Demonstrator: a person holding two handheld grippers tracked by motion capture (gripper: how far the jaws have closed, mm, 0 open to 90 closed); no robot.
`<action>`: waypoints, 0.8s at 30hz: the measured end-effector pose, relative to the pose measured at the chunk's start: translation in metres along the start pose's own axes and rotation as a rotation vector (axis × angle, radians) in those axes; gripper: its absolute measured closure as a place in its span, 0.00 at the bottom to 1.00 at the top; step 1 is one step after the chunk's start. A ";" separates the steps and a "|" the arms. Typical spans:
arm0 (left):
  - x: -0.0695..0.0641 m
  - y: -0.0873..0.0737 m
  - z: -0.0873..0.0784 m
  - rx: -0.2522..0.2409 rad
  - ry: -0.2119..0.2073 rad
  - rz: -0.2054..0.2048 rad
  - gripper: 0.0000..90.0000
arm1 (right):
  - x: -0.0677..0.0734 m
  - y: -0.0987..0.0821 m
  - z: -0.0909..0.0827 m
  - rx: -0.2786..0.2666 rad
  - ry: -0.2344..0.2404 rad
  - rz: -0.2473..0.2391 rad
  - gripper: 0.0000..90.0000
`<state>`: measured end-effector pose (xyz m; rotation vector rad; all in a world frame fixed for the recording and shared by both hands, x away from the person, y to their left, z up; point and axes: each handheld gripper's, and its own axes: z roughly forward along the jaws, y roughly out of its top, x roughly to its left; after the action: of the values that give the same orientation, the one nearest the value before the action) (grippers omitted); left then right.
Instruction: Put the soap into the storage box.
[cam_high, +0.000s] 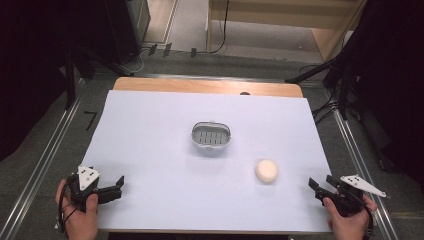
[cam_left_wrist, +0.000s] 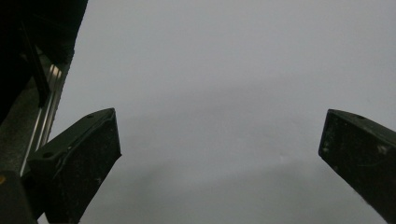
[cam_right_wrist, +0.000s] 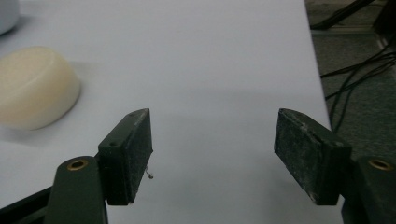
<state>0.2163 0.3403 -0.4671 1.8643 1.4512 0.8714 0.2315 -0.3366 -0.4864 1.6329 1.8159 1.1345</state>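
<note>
At seven o'clock the left gripper (cam_high: 119, 186) is held agape and empty, the basket (cam_high: 211, 135) is set at table centre, the cream bun (cam_high: 266, 171) lies at its four o'clock, and the right gripper (cam_high: 320, 186), part-open and empty, is judged poised for a reach toward eleven o'clock.

No readable text, no labels, no numbers (surfaces plain)
</note>
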 end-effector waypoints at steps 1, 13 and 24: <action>0.000 0.000 0.000 0.002 0.002 0.002 0.00 | 0.001 0.001 0.001 0.005 0.014 0.000 0.32; -0.001 0.000 0.000 -0.001 0.004 0.007 0.00 | 0.022 0.013 0.011 0.078 0.084 -0.138 0.45; -0.001 0.000 0.000 0.001 -0.002 0.008 0.00 | 0.041 0.029 0.020 0.241 0.088 -0.176 0.27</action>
<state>0.2164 0.3396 -0.4672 1.8724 1.4440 0.8727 0.2555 -0.2931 -0.4666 1.5323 2.1777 0.9545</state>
